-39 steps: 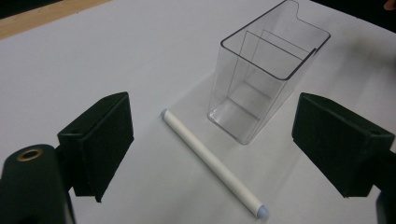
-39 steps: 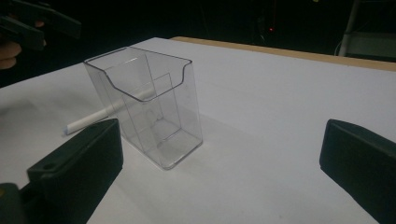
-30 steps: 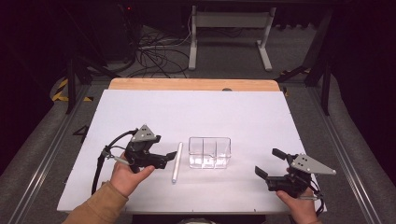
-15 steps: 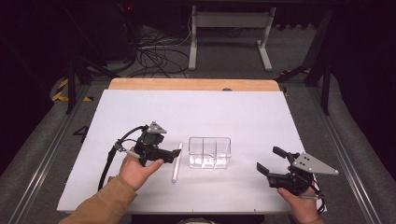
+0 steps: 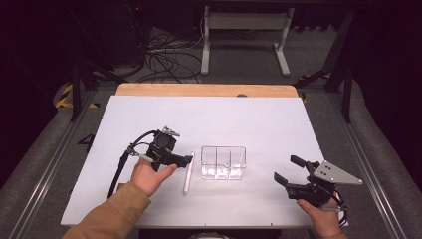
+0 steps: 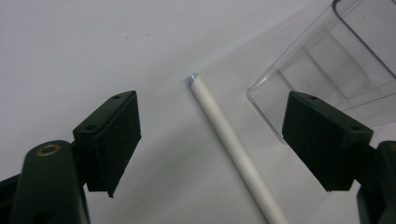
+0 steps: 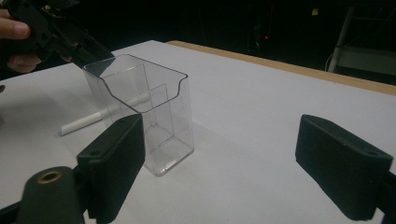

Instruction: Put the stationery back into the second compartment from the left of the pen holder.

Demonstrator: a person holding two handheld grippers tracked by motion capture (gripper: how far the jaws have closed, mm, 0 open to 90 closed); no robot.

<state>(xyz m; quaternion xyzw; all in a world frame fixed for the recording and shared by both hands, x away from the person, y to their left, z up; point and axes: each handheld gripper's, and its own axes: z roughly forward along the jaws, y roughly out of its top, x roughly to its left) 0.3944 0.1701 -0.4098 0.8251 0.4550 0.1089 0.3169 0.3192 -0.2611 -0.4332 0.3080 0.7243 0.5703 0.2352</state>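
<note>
Fingers (image 6: 114,135) of the left gripper (image 5: 175,158) stand wide apart, one on each side of the white pen (image 6: 233,154), and nothing is pressed between them yet. They have just been closing a little, but the pen still lies free on the counter (image 5: 259,119).

To do this step well, I think the left gripper should come down until both fingers sit low beside the pen. The pen should be in the middle of the gap, not close to one finger. Then the fingers can shut slowly, so the pen does not roll away. A pen is round and thin, so a fast squeeze could flick it sideways.

Just past the pen stands the clear box (image 5: 223,162). It is near the pen but not touching it, as far as I can tell. The far finger comes close to the box wall, so it should take care not to bump it.

Over on the other side, the right gripper (image 5: 290,172) rests with its fingers (image 7: 116,161) open too, holding nothing, pointed at the box. They have just been closing a bit as well. It can wait there.
</note>
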